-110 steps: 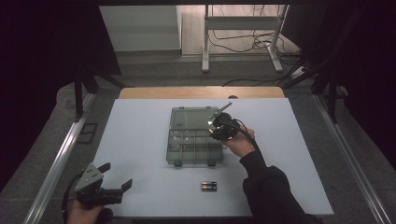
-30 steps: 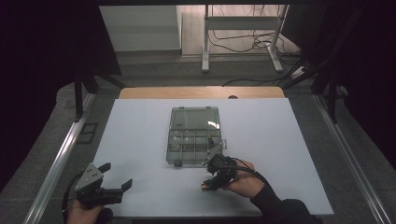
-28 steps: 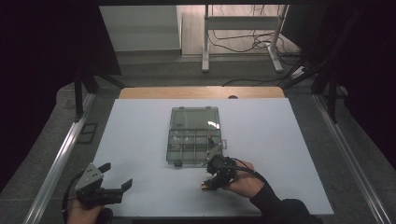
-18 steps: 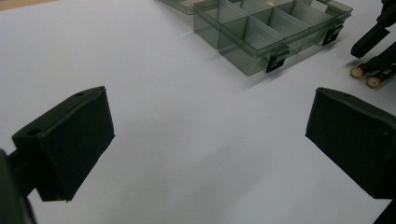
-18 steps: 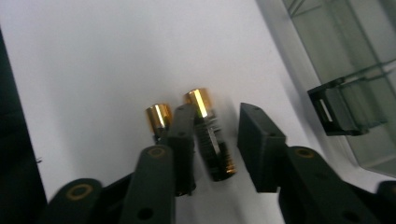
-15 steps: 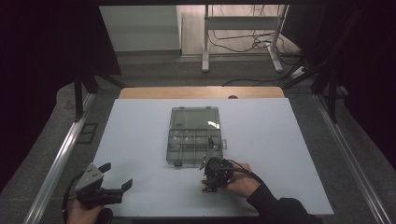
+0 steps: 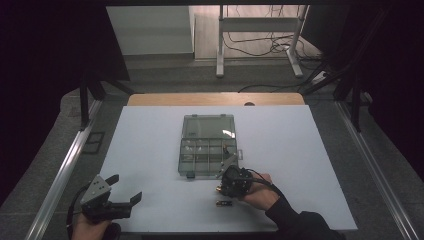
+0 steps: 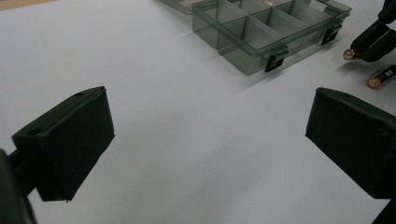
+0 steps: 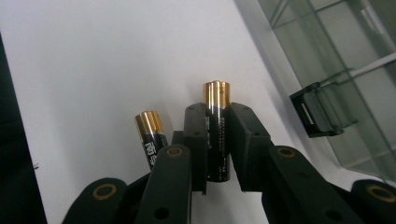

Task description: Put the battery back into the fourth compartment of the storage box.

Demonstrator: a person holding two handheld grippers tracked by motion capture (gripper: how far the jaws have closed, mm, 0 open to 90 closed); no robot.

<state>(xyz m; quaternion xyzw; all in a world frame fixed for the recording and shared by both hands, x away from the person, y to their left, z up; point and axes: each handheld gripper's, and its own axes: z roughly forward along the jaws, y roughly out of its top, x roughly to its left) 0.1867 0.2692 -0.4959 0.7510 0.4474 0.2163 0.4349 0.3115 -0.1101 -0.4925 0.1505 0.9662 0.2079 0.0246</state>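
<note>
Right gripper (image 9: 217, 154) clamping black-and-gold cylindrical battery (image 9: 216, 135), jaws having just closed, at 5 o'clock of clear grey plastic compartment box (image 7: 207, 145). Second battery (image 7: 224, 203) lying beside. Left gripper (image 7: 117, 200) idling, jaws apart. Advice: lifting straight, keeping battery level, clearing box latch.

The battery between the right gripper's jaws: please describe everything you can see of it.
The battery is a slim cylinder with a black, printed body and a shiny gold end, which sticks out past the pads. The right gripper has just been closing and now clamps it on both sides, lengthwise along the jaws. In the left gripper view, the battery is held just above the white table, near the box's latched edge. A second, similar battery lies beside it, apart.
</note>
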